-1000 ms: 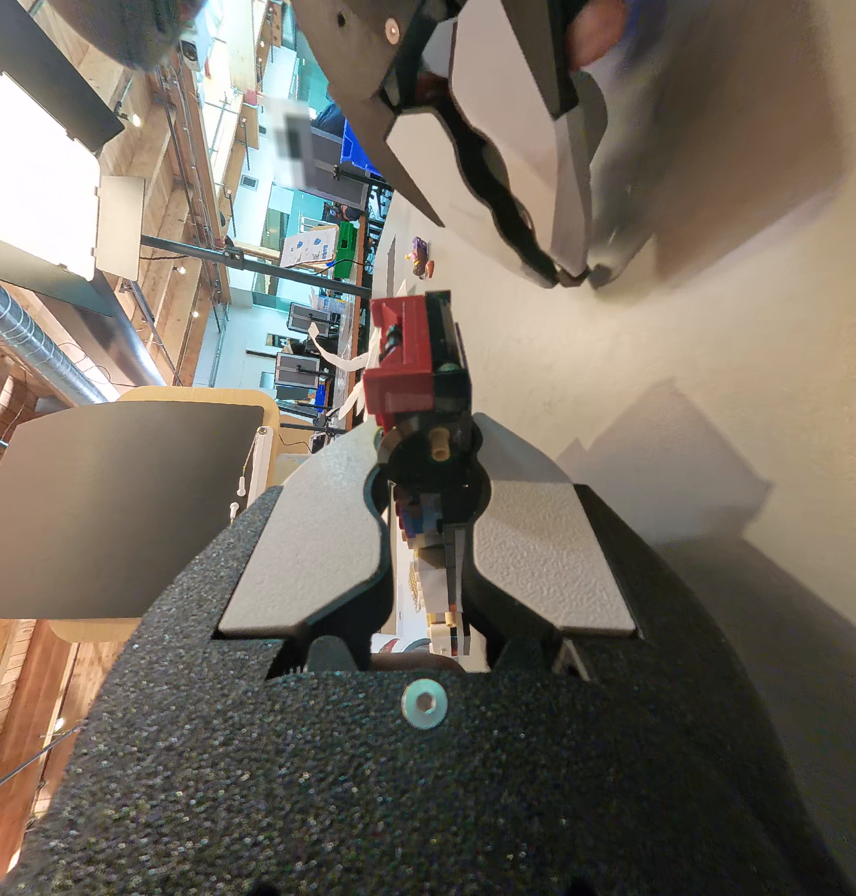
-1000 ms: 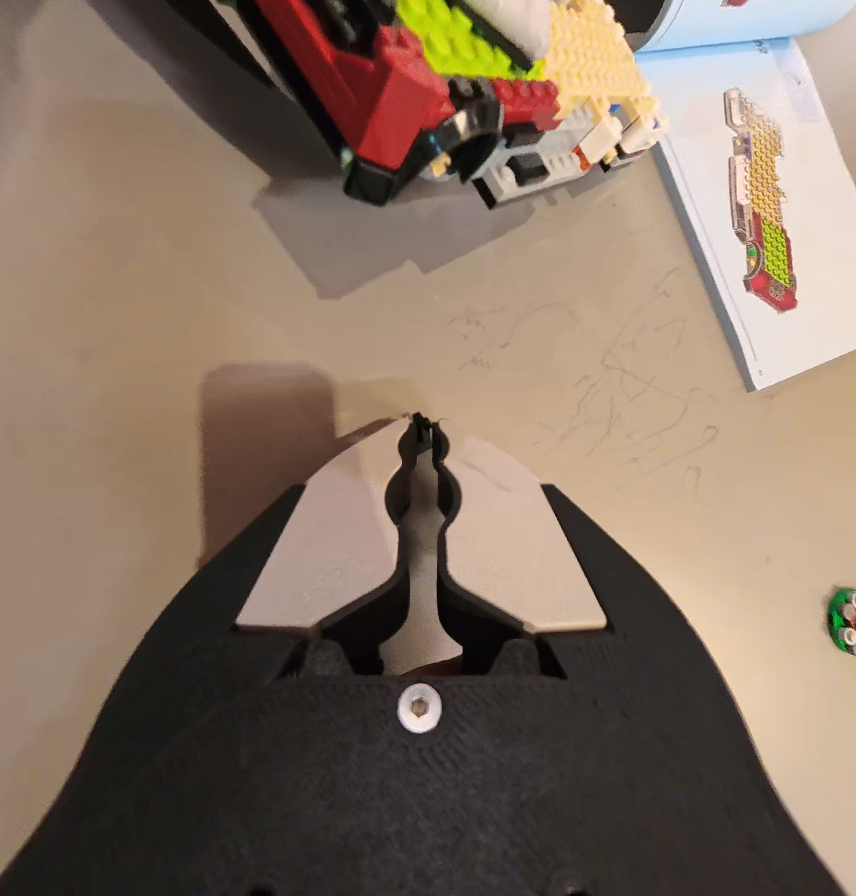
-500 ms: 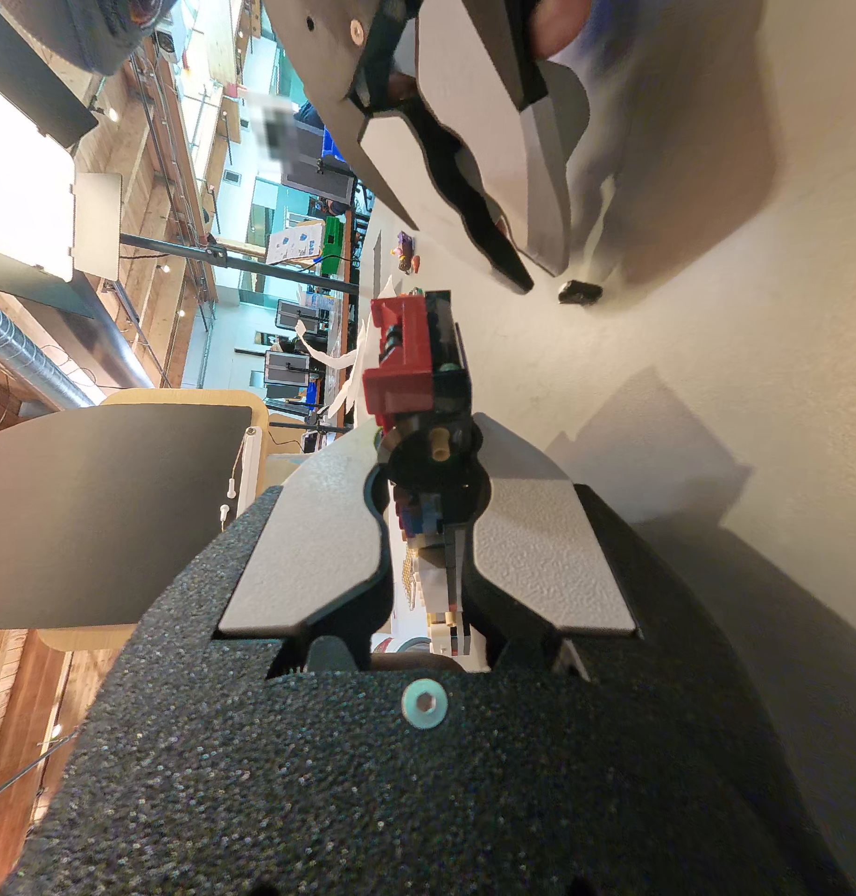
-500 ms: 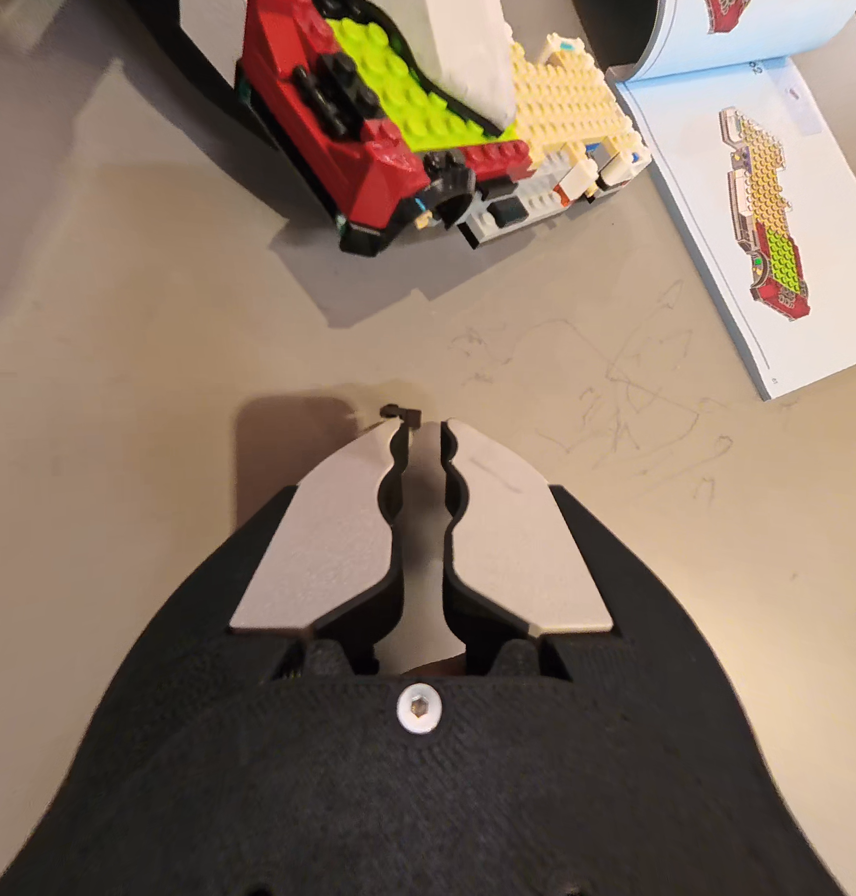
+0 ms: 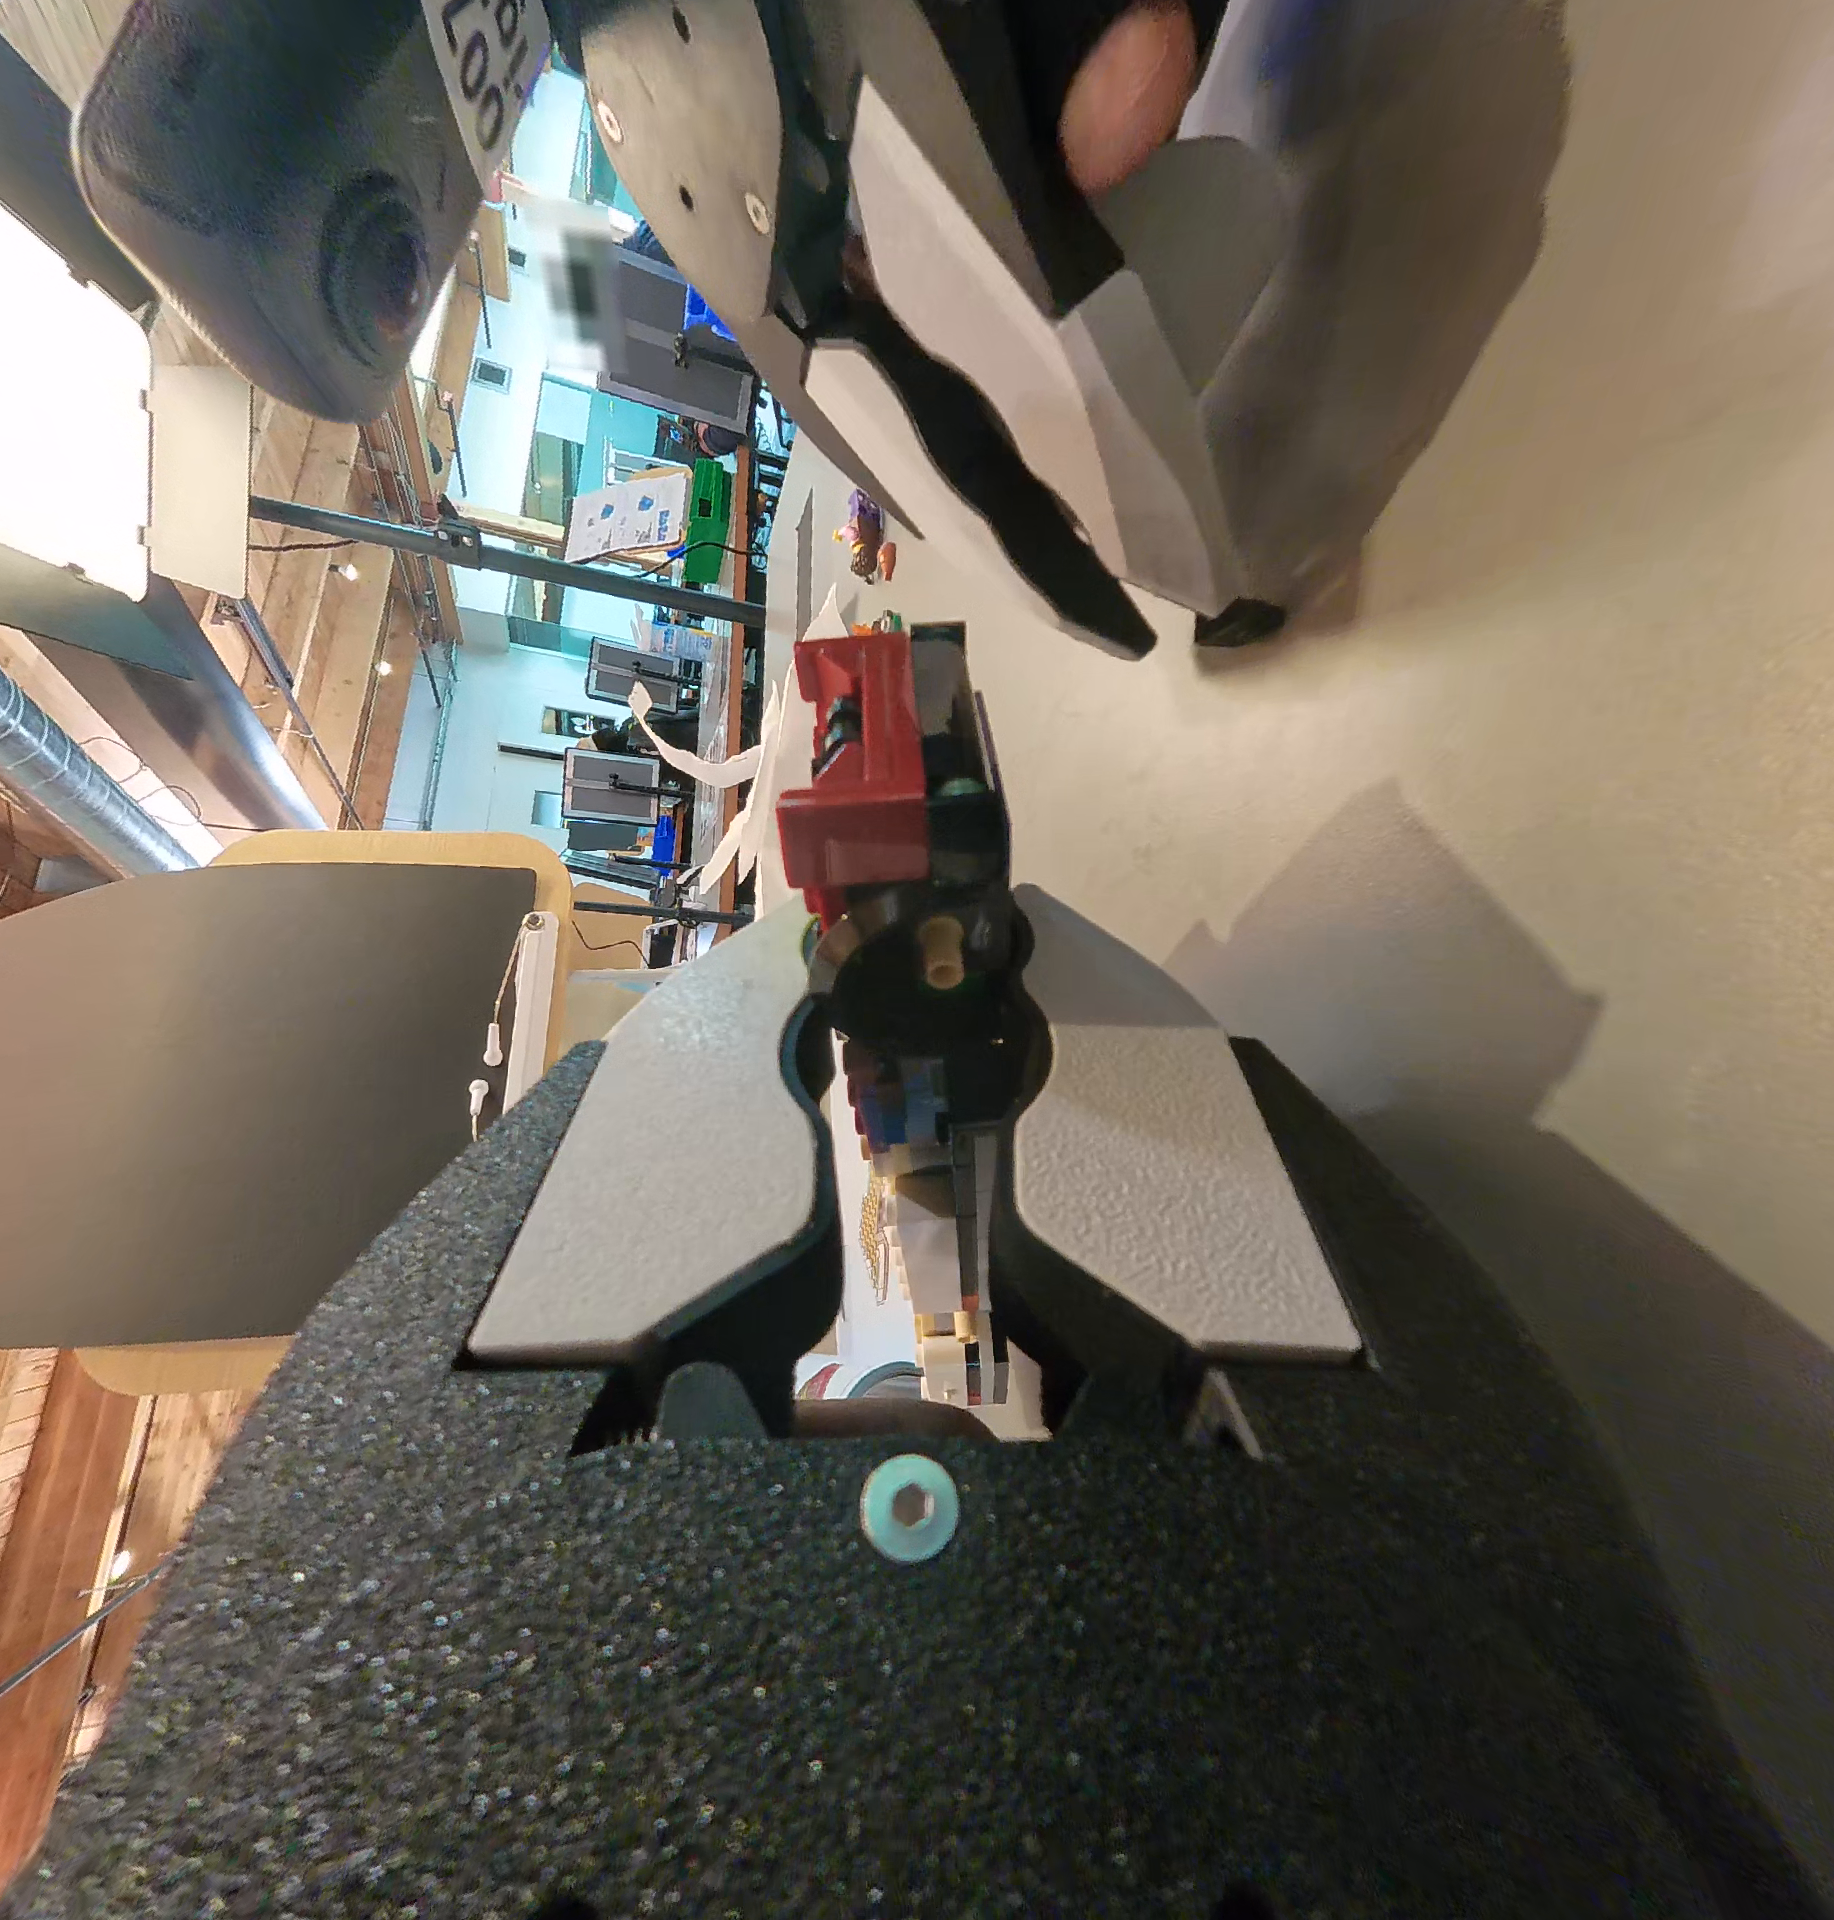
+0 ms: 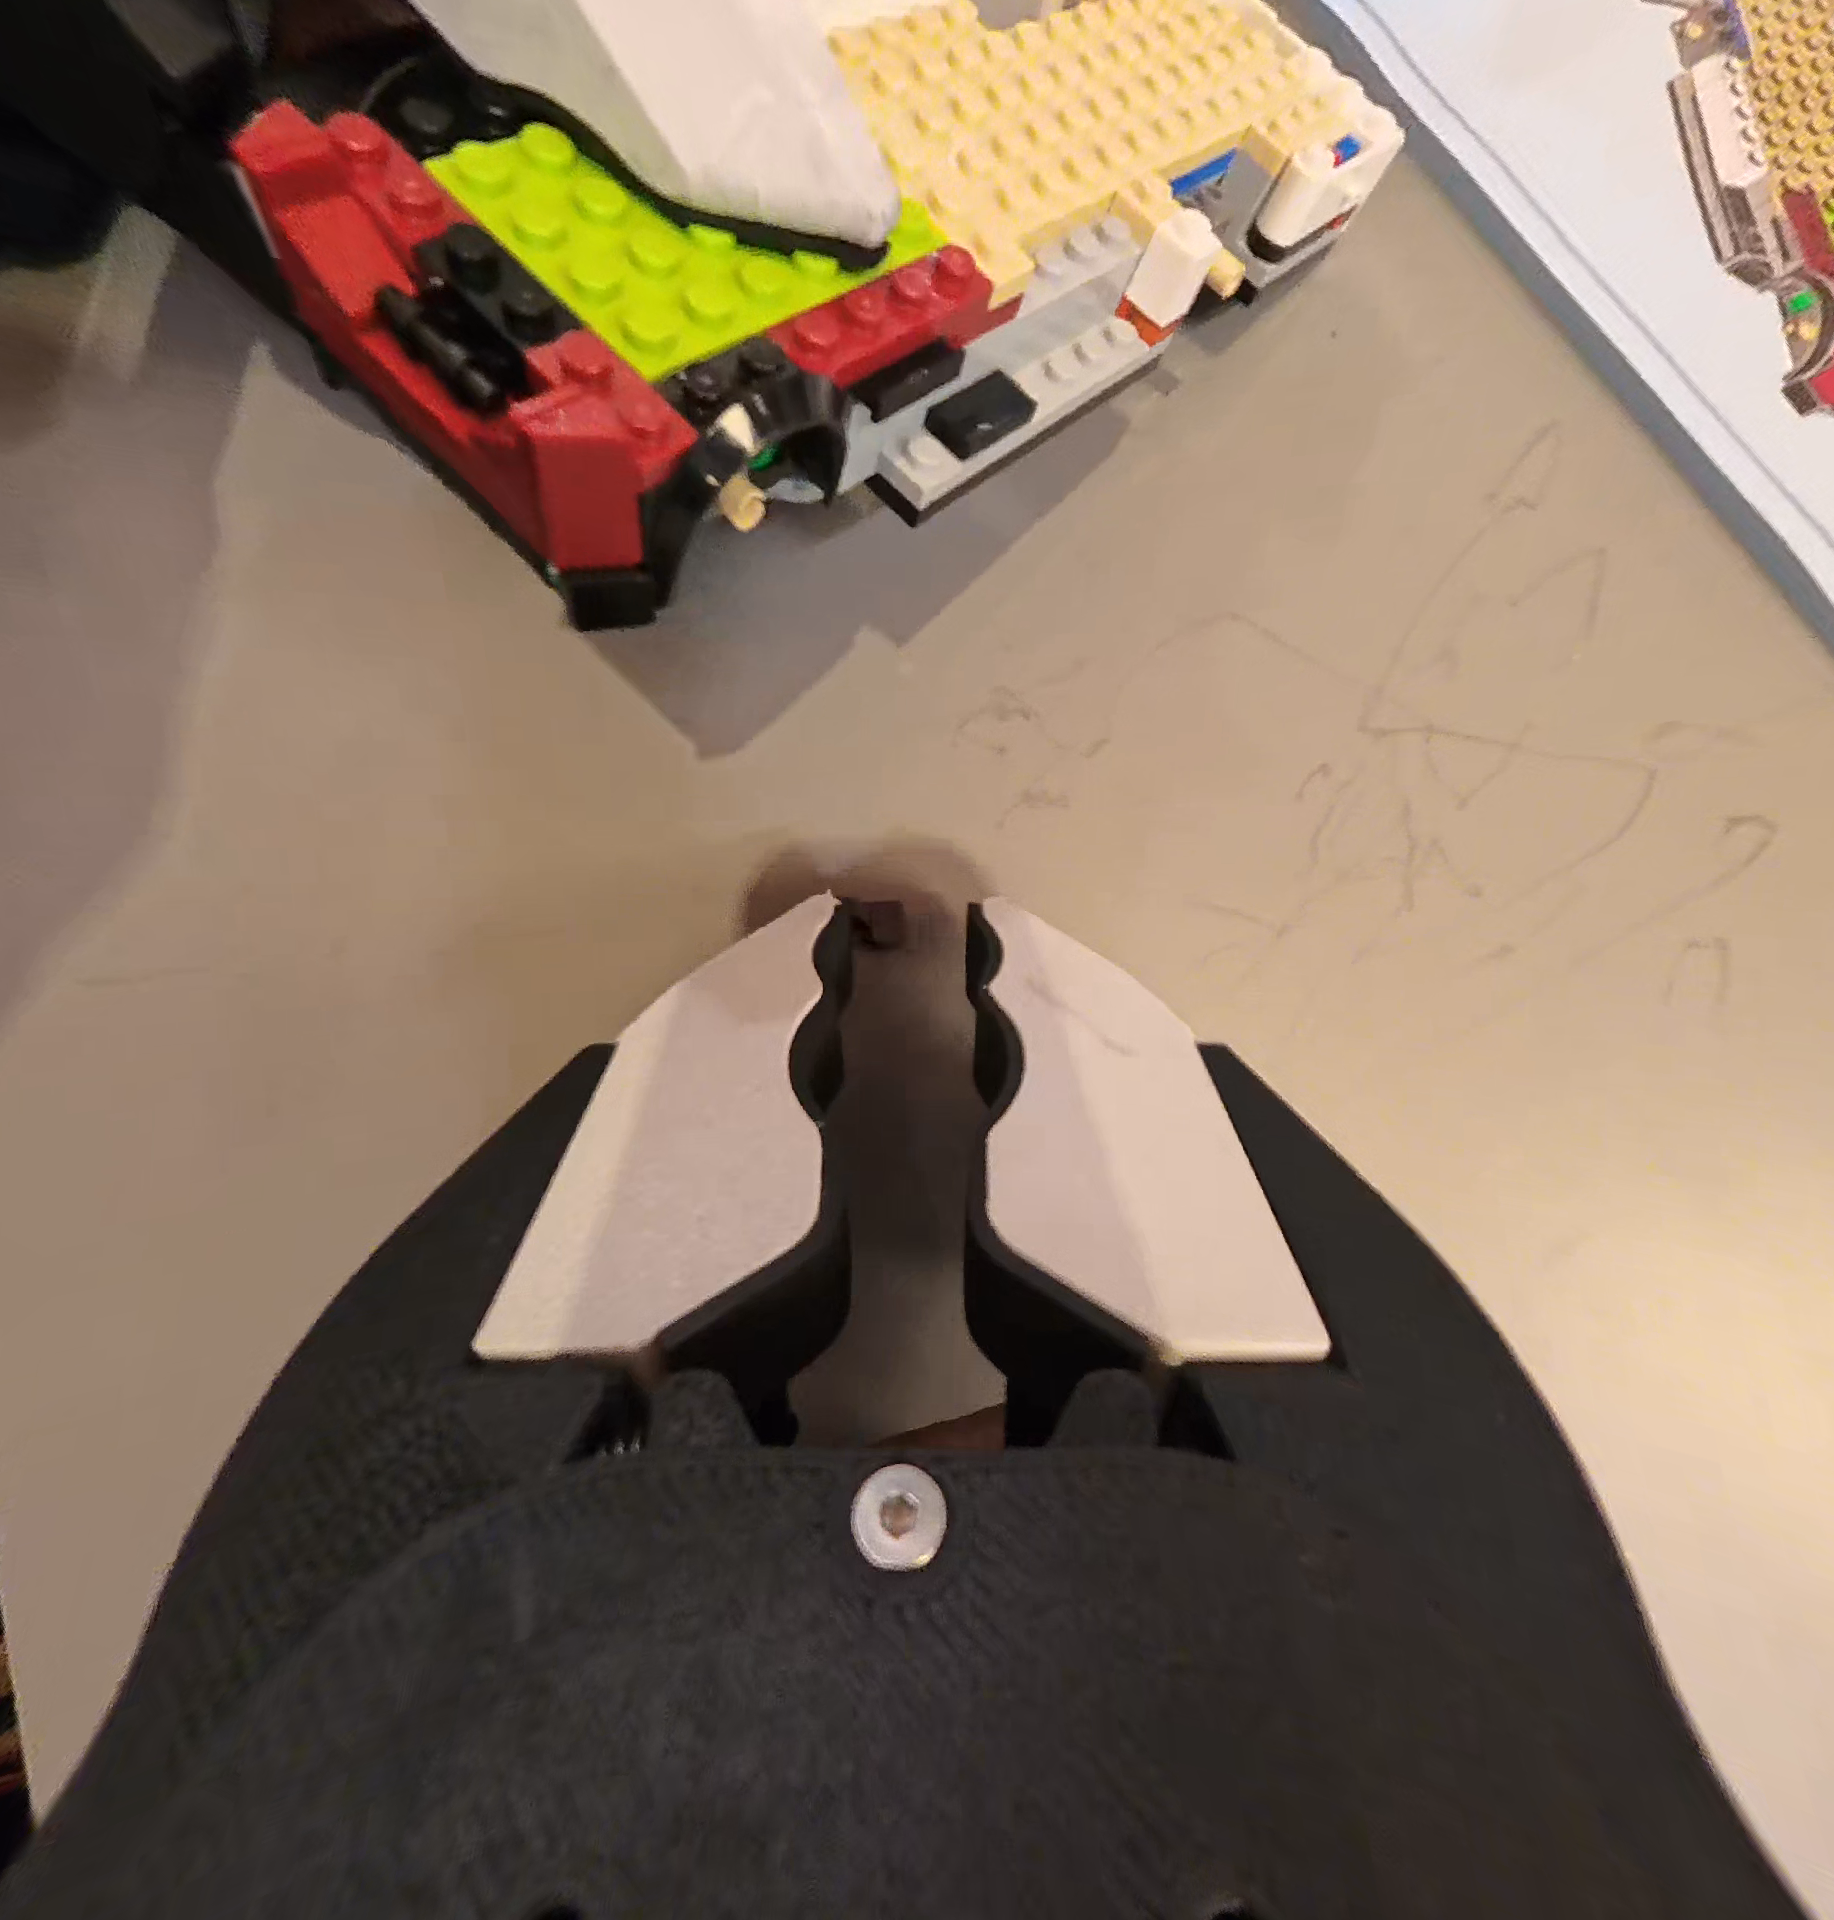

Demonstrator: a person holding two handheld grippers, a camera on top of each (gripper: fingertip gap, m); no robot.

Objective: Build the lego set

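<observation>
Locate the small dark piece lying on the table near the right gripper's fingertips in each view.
Left wrist view: small dark piece lies on the table, upper centre-right, just below the right gripper.
Right wrist view: centre, between the open fingertips, beside the left finger; the other stands apart.
Shared landmark: the brick model, clamped by the left gripper.

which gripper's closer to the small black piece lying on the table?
Right. The right gripper has the small black piece between its open fingers, beside one fingertip. The left gripper is farther off, clamped on the brick model.
</observation>
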